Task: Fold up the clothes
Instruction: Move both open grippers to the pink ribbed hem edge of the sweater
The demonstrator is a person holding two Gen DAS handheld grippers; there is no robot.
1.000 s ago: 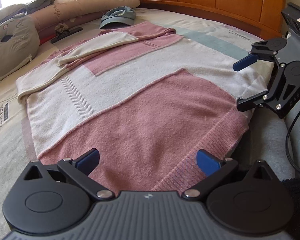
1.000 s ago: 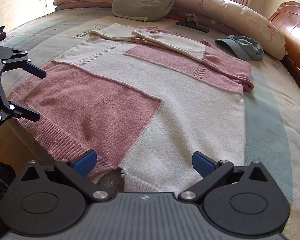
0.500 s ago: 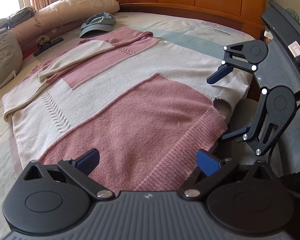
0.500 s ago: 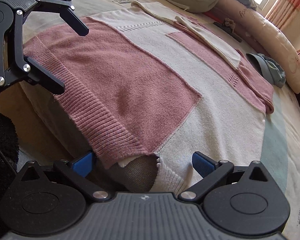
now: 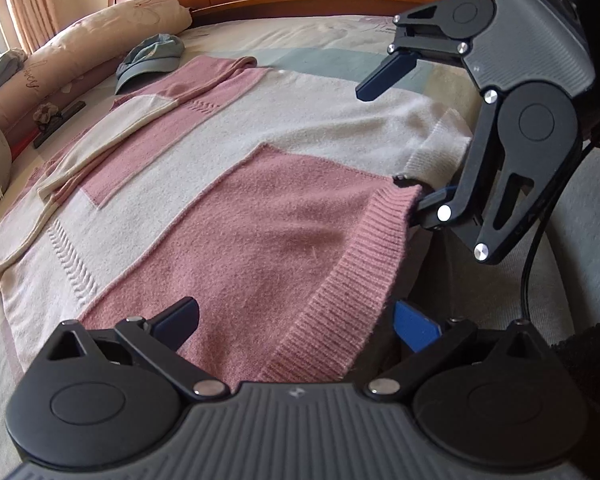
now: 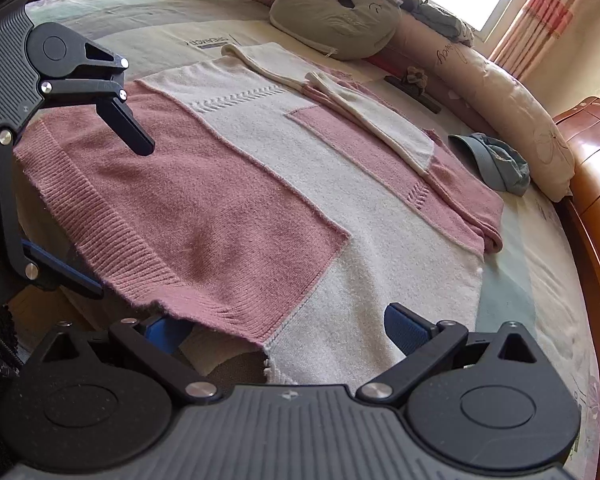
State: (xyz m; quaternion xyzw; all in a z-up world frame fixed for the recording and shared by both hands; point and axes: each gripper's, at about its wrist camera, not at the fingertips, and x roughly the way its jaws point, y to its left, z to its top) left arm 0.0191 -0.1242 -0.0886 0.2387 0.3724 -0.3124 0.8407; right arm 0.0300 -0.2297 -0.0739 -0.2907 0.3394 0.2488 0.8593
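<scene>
Sweater [image 5: 228, 184], one, pink and cream: spread flat on the bed [image 5: 332, 40], sleeves folded in, filling centre frame, hem toward the lower edge.

Left gripper [image 5: 296, 320], one: jaws wide apart astride the pink ribbed hem, holding nothing.

Right gripper [image 6: 288, 326], one: jaws wide apart astride the hem where pink meets cream, one finger below the cloth, holding nothing.

Step, as judged: taking hold of the hem. Next: close both, lift, carry toward the collar.

Cap [image 6: 496, 160], one, right. Round cushion [image 6: 336, 20], one, top centre.
</scene>
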